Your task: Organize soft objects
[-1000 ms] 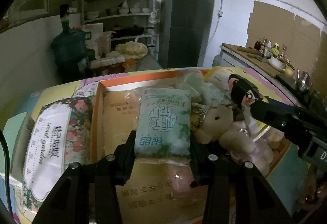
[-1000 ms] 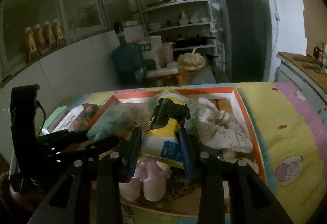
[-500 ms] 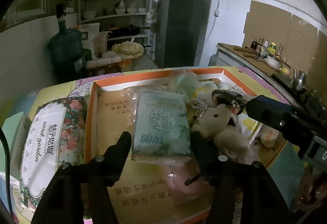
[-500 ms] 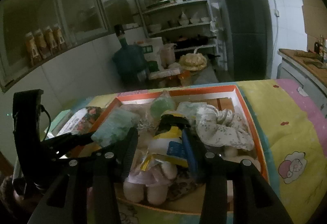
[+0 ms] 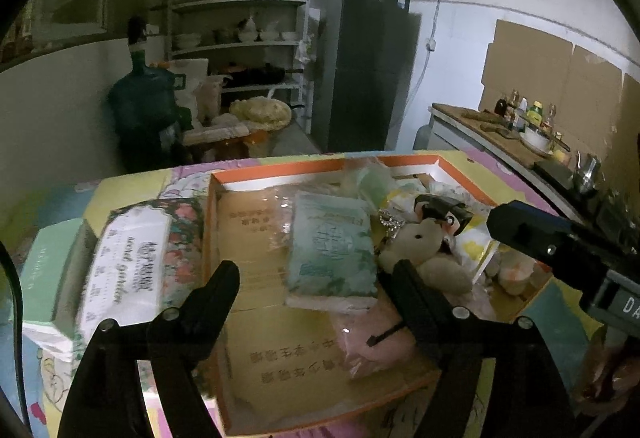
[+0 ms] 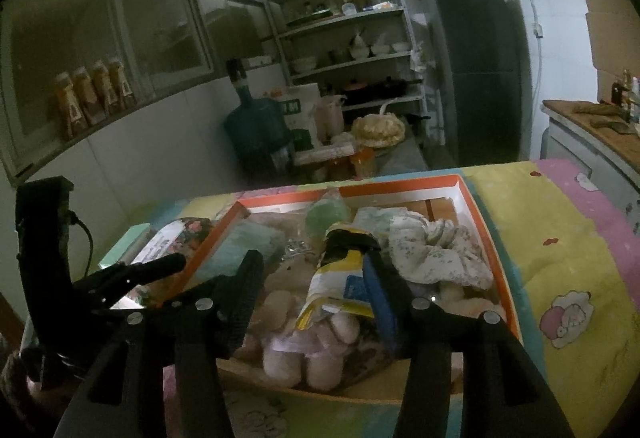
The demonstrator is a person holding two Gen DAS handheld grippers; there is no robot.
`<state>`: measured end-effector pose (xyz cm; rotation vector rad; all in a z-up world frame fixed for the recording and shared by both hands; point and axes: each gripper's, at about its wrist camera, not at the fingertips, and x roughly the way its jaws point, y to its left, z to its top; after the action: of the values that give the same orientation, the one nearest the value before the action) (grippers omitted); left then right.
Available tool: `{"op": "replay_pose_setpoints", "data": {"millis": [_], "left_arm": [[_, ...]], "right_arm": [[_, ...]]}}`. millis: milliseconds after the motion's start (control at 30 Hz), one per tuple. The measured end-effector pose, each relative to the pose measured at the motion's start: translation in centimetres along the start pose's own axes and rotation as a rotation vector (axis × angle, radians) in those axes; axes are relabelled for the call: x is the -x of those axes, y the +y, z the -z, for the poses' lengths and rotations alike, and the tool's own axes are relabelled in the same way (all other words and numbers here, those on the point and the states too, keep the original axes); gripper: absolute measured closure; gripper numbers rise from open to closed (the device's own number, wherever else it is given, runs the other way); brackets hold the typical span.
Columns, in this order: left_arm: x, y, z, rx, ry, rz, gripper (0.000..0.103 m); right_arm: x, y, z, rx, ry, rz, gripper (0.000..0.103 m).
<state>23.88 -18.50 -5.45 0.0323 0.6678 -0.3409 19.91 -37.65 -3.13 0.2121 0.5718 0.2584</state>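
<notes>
An orange-rimmed cardboard box holds the soft things. A pale green tissue pack lies flat in it, just beyond my left gripper. Those jaws are opening wide, and neither pad touches the pack. A beige plush bear lies to its right. In the right wrist view, my right gripper hangs over the box, its jaws opening. A yellow-and-white packaged doll rests between them. It lies against the blue right pad and stands clear of the left finger.
A floral tissue pack and a mint box lie left of the box on the yellow cartoon sheet. A floral cloth and pink plush toys fill the box's right side. Shelves, a water jug and a fridge stand behind.
My left gripper let go of the green tissue pack, spread wide and drew back a little. My right gripper's jaws widened off the yellow packaged doll, which settled lower in the box.
</notes>
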Motion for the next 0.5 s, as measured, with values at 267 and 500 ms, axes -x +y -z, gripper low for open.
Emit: {"op": "replay_pose_setpoints", "data": {"millis": [267,500], "left_arm": [[2.8,1.3,0.4,0.011,-0.050,-0.093,0.025],[5.9,2.5,1.2,0.039,-0.113,-0.145,0.025]], "right_arm": [[0.8,1.5,0.3,-0.011,-0.013,0.020,0.034],[1.6,4.0,1.1,-0.001,-0.013,0.084,0.033]]}}
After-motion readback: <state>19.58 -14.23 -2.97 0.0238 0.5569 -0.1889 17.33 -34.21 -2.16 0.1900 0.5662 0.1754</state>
